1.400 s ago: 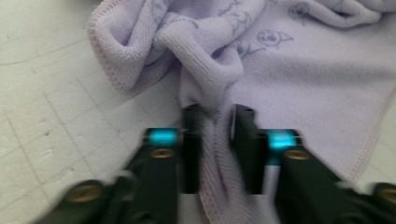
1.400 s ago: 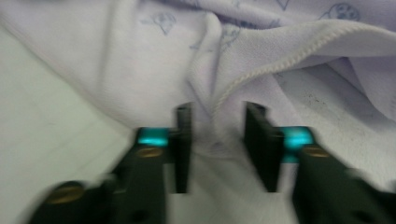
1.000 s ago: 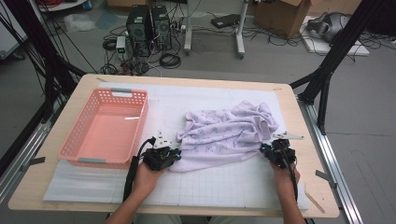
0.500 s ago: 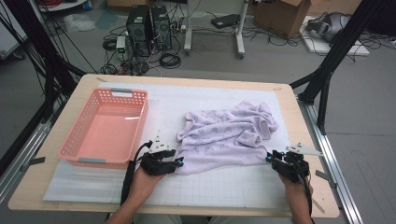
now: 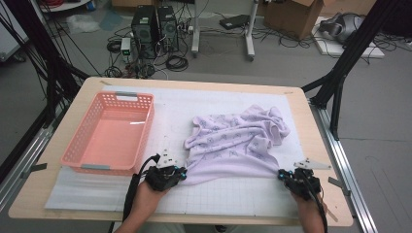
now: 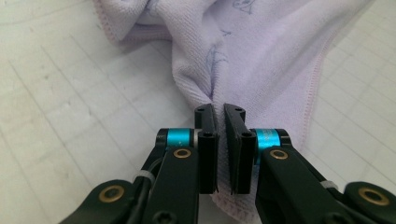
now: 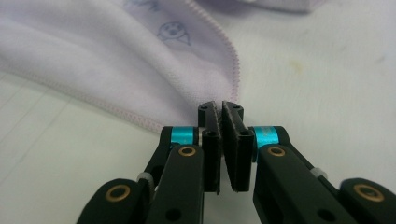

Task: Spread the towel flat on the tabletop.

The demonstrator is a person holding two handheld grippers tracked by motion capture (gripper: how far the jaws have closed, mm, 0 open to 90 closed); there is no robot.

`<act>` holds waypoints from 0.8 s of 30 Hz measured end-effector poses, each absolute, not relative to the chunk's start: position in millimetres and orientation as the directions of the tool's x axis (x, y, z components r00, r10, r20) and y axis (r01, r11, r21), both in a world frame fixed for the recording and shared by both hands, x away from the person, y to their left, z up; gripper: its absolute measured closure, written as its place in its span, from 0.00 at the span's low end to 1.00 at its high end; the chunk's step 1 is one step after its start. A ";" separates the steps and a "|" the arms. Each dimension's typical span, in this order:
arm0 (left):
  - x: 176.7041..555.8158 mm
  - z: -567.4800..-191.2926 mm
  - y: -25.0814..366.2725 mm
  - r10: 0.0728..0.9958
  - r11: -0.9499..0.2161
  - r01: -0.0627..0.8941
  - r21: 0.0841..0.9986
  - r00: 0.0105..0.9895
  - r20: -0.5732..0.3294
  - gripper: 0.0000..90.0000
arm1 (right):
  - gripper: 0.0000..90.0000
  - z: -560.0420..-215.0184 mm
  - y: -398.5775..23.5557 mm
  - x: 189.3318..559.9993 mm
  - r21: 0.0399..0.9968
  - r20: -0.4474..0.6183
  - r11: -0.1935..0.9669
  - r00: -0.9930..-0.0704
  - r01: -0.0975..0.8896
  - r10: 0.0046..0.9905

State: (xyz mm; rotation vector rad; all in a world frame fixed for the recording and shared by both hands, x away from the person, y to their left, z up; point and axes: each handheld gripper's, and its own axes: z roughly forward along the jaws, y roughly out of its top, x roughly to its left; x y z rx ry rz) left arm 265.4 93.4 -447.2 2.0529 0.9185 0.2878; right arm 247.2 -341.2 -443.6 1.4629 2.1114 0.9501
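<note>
While bare inside, pink basket (image 5: 109, 133) sits beside towel (image 5: 233, 141)

Left tongs (image 5: 180, 173), right tongs (image 5: 283, 175) just closed, clamped.

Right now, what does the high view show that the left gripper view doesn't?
High view alone: the pink basket left of the cloth, the wooden table edge, the right claw at the cloth's near right corner, and the cloth bunched at its far side.

Left gripper view alone: the black pads pressed together on a gathered fold, the pink stitched hem and small printed figures up close.

Both: the lilac cloth on the white gridded mat, pinched at its near left corner by the left claw.
</note>
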 end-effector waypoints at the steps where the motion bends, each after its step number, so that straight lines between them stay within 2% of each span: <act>1: 260.8 -446.6 94.4 0.702 -0.360 0.508 0.783 0.700 -0.131 0.93 | 0.96 -443.5 -341.4 239.6 0.724 0.055 0.222 -0.375 0.653 0.925; 11: 197.6 -451.3 98.0 0.690 -0.319 0.503 0.803 0.704 -0.167 0.93 | 0.96 -439.2 -346.5 158.2 0.715 0.049 0.242 -0.392 0.656 0.919; 18: 157.7 -453.2 91.1 0.674 -0.326 0.479 0.815 0.722 -0.155 0.91 | 0.96 -439.0 -352.2 110.2 0.710 0.048 0.229 -0.369 0.666 0.928; 20: 150.9 -455.4 90.3 0.669 -0.334 0.475 0.815 0.728 -0.150 0.85 | 0.96 -439.8 -353.0 101.7 0.694 0.051 0.238 -0.376 0.679 0.925; 21: 149.0 -456.0 90.6 0.665 -0.336 0.467 0.818 0.733 -0.145 0.77 | 0.94 -440.4 -353.6 99.3 0.690 0.047 0.249 -0.385 0.680 0.922; 24: 148.2 -453.3 97.0 0.686 -0.306 0.450 0.839 0.715 -0.134 0.62 | 0.82 -437.9 -353.0 98.3 0.711 0.052 0.235 -0.382 0.663 0.923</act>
